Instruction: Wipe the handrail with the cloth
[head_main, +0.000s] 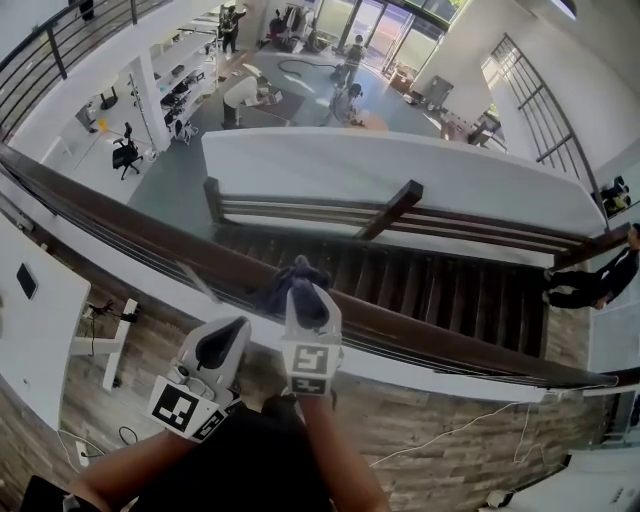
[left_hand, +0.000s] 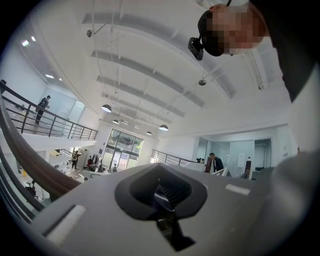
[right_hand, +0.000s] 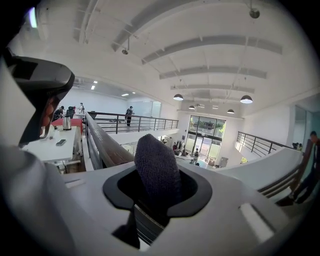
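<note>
The dark brown wooden handrail (head_main: 140, 228) runs slantwise across the head view, from the upper left down to the lower right, with a stairwell and a lower floor beyond it. About midway along its visible length, a dark knitted cloth (head_main: 275, 292) lies bunched on the rail's top. The white right gripper (head_main: 308, 305) reaches to it from the person's side, and its jaws are clamped on the cloth. In the right gripper view the cloth (right_hand: 157, 172) stands up in a rounded fold out of the jaw recess, with the handrail (right_hand: 107, 145) stretching away just to its left. The white left gripper (head_main: 228, 338) hangs just beside the right one, on the near side of the rail and apart from it, over the wood-plank floor (head_main: 440, 420). Its jaws are closed together with nothing between them, and its own view looks up at the white ribbed ceiling (left_hand: 150, 75).
</note>
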